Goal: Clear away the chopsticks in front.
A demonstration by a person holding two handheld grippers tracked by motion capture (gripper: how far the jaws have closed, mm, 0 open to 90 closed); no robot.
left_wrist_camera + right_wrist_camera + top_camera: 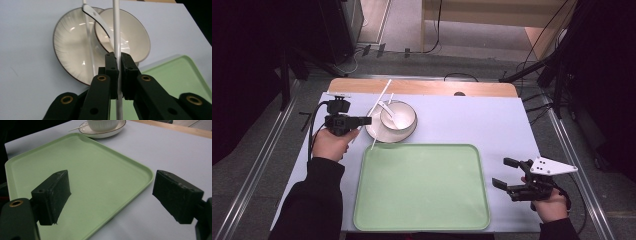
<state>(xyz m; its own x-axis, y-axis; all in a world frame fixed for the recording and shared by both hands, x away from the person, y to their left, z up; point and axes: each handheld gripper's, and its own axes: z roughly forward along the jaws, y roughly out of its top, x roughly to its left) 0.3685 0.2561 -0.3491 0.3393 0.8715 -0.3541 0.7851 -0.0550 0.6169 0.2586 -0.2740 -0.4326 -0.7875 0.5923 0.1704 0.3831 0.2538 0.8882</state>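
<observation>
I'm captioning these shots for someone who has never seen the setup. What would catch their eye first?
The big green tray lies bare at the near middle of the table. Behind its left corner sit a white plate and a bowl with a spoon in it. The left gripper is shut on a white chopstick over that plate, while the right gripper waits open beside the tray's right edge.

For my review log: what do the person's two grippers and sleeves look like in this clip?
Both grippers are black, each with two blocky fingers on hinged links with brass-coloured rivets. The left gripper trails a black cable and has a boxy black camera on top. The right gripper bears a grey three-cornered plate with small dark dots. Both sleeves are dark, long, and reach the wrists.
</observation>
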